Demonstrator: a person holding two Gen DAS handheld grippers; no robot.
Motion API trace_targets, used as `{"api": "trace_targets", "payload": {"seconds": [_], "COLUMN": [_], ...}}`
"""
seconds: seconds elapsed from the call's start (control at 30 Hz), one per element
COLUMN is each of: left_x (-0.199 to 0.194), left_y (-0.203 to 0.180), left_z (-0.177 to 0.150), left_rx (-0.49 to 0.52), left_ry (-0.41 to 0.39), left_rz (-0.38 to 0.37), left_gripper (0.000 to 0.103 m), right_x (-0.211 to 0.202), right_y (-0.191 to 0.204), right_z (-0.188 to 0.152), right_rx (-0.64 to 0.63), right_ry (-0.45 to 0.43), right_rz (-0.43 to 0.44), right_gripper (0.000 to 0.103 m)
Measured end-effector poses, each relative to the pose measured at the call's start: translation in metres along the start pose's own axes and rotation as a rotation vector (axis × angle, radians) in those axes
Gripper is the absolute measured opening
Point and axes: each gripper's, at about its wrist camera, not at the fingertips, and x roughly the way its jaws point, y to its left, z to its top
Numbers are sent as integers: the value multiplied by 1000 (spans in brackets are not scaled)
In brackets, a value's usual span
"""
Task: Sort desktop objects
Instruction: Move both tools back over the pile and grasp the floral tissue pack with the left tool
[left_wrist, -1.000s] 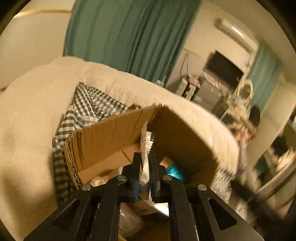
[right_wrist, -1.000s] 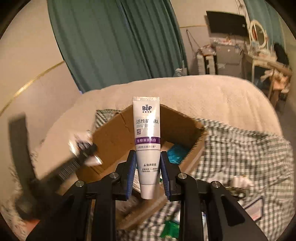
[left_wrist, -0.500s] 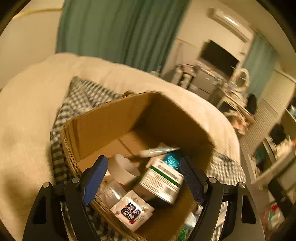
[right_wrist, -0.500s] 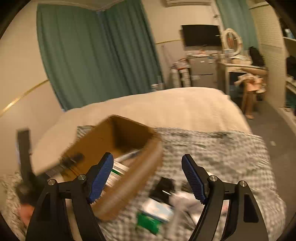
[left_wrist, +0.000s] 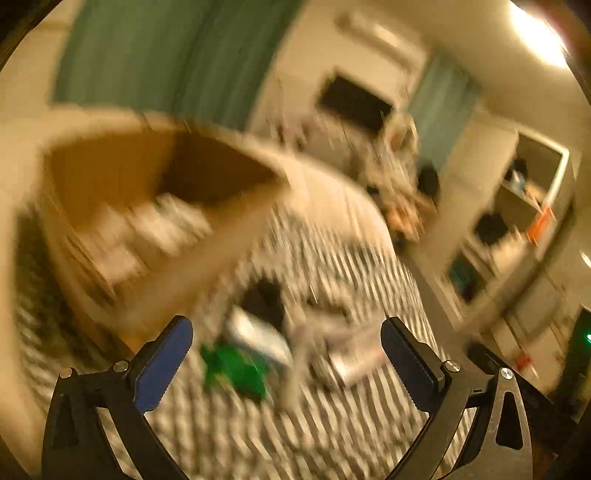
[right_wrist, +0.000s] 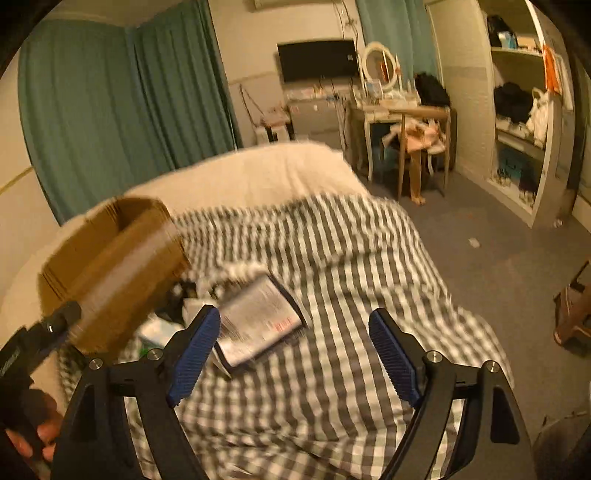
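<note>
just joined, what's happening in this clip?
A person is sorting small items off a checked cloth on a bed into a cardboard box. Right now both grippers are open and empty: the right gripper hangs over a flat dark-edged packet beside the box, and the left gripper points at the loose pile, including a green packet. The left view is badly motion-blurred, so the other pile items can't be identified.

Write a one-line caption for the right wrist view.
Open right gripper above a checked cloth, facing a flat printed packet beside the cardboard box.
</note>
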Motion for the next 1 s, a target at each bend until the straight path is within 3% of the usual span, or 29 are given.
{"api": "trace_targets", "payload": {"seconds": [0.03, 0.13, 0.3, 0.43, 0.6, 0.8, 1.0], "left_x": [11, 30, 68, 81, 92, 108, 122], "left_y": [0, 2, -16, -23, -12, 2, -14], "left_z": [-1, -8, -21, -23, -19, -19, -31], "left_rx": [-10, -42, 145, 268, 310, 304, 446], "left_ry": [50, 55, 138, 131, 130, 219, 215], "left_rz": [0, 108, 216, 269, 372, 382, 400], "left_gripper": [103, 103, 103, 103, 103, 103, 103], "right_x": [5, 20, 31, 30, 31, 27, 27], "right_y": [-5, -15, -24, -25, -26, -29, -35], "right_z": [-5, -16, -26, -27, -23, -22, -24], "right_rx": [25, 77, 76, 94, 112, 143, 176], "right_ry": [11, 60, 77, 75, 91, 92, 107], "right_rz": [16, 61, 62, 90, 109, 122, 114], "right_gripper": [83, 85, 85, 85, 87, 87, 87]}}
